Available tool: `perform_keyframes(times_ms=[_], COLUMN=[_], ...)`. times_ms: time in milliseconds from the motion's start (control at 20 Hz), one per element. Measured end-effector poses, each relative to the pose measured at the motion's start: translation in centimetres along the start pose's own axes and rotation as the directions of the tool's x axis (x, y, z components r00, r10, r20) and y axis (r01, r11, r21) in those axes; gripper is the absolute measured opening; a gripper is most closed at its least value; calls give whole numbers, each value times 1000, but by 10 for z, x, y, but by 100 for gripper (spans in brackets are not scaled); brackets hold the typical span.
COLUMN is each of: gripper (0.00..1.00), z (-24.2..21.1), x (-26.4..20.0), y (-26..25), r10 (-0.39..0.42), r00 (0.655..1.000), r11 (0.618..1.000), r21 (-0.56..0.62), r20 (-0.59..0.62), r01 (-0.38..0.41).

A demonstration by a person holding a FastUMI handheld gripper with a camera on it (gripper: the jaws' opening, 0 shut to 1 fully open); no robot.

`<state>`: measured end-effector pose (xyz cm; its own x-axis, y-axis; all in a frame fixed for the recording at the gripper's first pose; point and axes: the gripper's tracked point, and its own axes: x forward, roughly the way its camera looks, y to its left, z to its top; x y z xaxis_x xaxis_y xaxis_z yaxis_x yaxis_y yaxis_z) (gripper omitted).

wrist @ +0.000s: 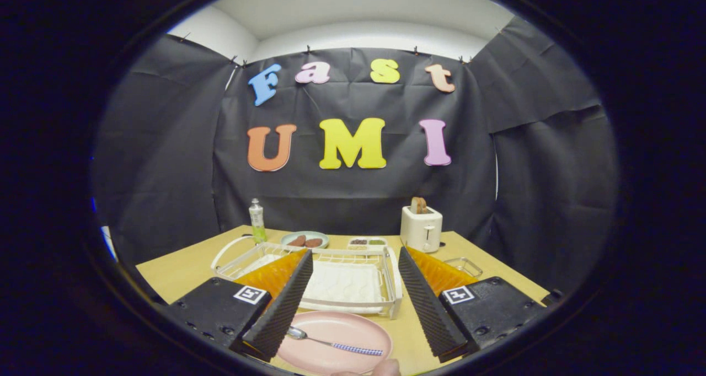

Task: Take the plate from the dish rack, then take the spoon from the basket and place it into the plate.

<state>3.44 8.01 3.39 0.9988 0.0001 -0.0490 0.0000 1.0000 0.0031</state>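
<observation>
We hold the gripper wide apart and empty at the bottom of the frame; between its fingers the spoon lies in the plate (dish rack just beyond), so the task looks done.
</observation>
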Motion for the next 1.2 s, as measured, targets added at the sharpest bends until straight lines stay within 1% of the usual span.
perform_keyframes(times_ms=[150, 300, 400, 800, 1200], gripper=[100, 100, 100, 100, 100], z=[8, 10, 5, -4, -6], x=[-15, -25, -28, -26, -25], y=[2, 10, 14, 16, 16], r10=[-14, 0, 15, 28, 18], r00=[998, 996, 996, 997, 998], r11=[999, 998, 998, 999, 1000], r21=[-34, -55, -54, -20, -4], r20=[61, 95, 90, 66, 64], r01=[16, 6, -10, -26, -18])
